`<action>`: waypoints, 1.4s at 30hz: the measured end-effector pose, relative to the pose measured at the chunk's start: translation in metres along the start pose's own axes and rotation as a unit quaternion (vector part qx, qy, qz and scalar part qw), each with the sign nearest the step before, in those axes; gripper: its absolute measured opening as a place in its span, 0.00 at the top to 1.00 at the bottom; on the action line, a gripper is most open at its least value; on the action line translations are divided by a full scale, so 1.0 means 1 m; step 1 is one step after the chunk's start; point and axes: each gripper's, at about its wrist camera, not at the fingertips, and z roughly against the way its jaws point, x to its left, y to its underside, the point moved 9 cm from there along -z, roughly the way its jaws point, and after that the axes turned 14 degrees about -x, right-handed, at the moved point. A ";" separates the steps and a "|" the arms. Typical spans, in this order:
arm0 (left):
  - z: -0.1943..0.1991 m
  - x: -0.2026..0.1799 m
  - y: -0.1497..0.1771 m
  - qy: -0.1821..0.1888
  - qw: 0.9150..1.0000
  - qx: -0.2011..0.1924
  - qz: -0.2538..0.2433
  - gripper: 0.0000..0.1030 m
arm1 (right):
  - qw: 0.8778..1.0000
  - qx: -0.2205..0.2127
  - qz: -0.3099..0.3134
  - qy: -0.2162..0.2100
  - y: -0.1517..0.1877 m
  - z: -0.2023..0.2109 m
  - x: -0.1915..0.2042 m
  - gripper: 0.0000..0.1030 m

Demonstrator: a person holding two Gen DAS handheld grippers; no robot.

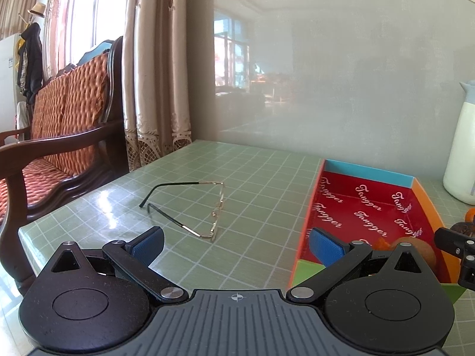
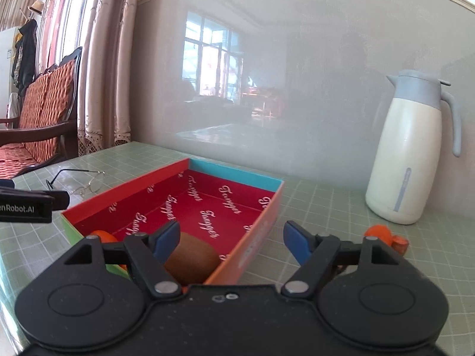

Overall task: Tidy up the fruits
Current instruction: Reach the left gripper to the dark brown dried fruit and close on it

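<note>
A red-lined cardboard box [image 2: 207, 204] with blue, orange and green walls sits on the green checked table. A brown kiwi [image 2: 193, 259] lies in its near corner, with an orange fruit [image 2: 102, 235] beside it at the left. Another orange fruit [image 2: 378, 234] lies on the table right of the box. My right gripper [image 2: 231, 237] is open and empty, straddling the box's right wall just above the kiwi. My left gripper [image 1: 236, 244] is open and empty, left of the box [image 1: 365, 204]; the kiwi [image 1: 421, 249] shows past its right finger.
A pair of gold-rimmed glasses [image 1: 204, 207] lies on the table left of the box. A white and blue thermos jug [image 2: 409, 154] stands at the back right near the grey wall. A wooden chair [image 1: 59, 136] with orange cushions stands left of the table edge.
</note>
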 end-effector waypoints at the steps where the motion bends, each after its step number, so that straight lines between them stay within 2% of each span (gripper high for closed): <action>1: 0.000 -0.002 0.000 0.002 1.000 0.000 0.001 0.00 | 1.000 0.000 0.003 0.003 0.000 0.001 -0.003 0.26; 14: 0.008 -0.047 -0.003 0.040 0.999 -0.001 0.000 0.00 | 0.998 0.005 0.018 0.054 0.004 0.020 -0.061 0.25; 27: 0.024 -0.126 -0.008 0.103 0.995 -0.004 -0.014 0.00 | 0.991 0.016 0.007 0.134 0.012 0.046 -0.136 0.25; 35: 0.035 -0.181 -0.007 0.152 0.988 -0.002 -0.017 0.00 | 0.982 0.019 -0.013 0.190 0.019 0.072 -0.190 0.25; 42: 0.054 -0.241 0.000 0.207 0.978 -0.003 -0.032 0.00 | 0.971 0.019 -0.036 0.237 0.026 0.100 -0.236 0.24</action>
